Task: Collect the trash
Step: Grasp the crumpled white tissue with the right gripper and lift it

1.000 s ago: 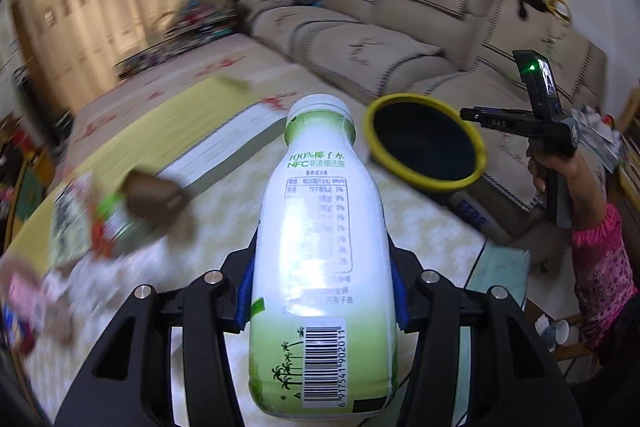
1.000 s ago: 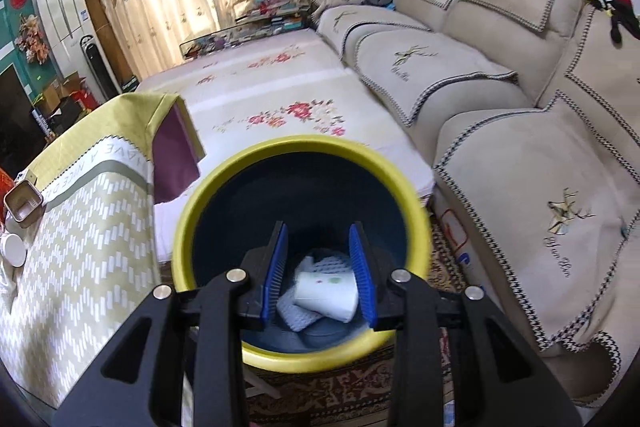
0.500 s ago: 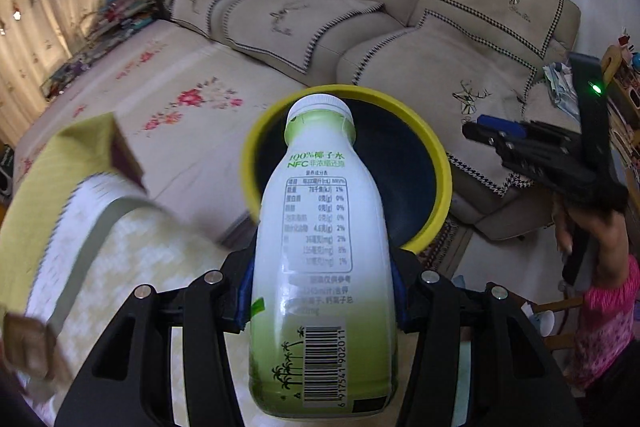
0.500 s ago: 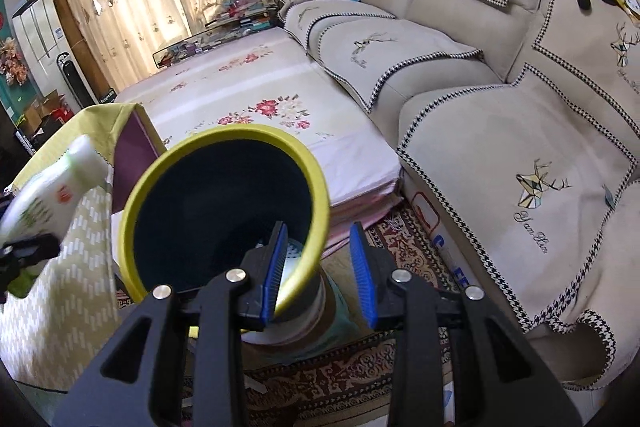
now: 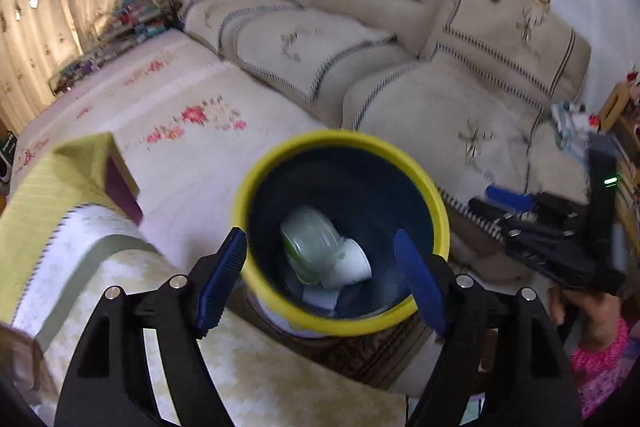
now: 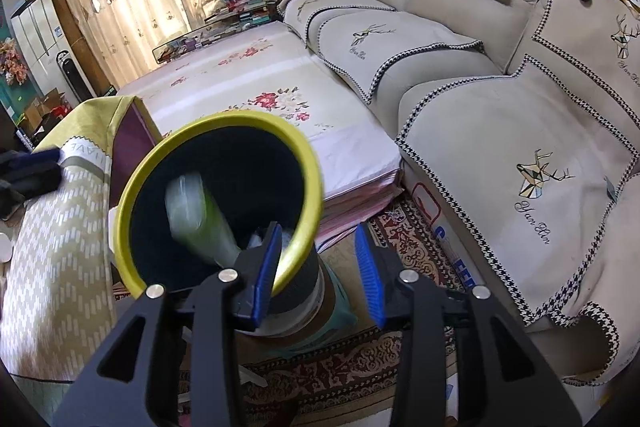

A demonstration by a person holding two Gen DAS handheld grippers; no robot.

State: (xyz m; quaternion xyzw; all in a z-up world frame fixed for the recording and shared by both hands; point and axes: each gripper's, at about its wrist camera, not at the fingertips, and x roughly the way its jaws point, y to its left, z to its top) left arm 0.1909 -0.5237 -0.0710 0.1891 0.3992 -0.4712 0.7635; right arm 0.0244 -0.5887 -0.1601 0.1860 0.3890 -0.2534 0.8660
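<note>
Bottle (image 5: 310, 247) dropped from left gripper (image 5: 320, 275) into bin (image 5: 340, 143), blurred.

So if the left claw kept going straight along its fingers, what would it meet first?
Most likely the mouth of the yellow-rimmed bin: the open left claw points into it, at the green-and-white bottle lying among the trash inside. Depth is unclear, so the near rim could come first.

Bin (image 5: 436, 203) yellow-rimmed, dark blue inside; bottle (image 5: 310, 245) white-green; sofa (image 6: 500, 107) beige, houndstooth-edged.
</note>
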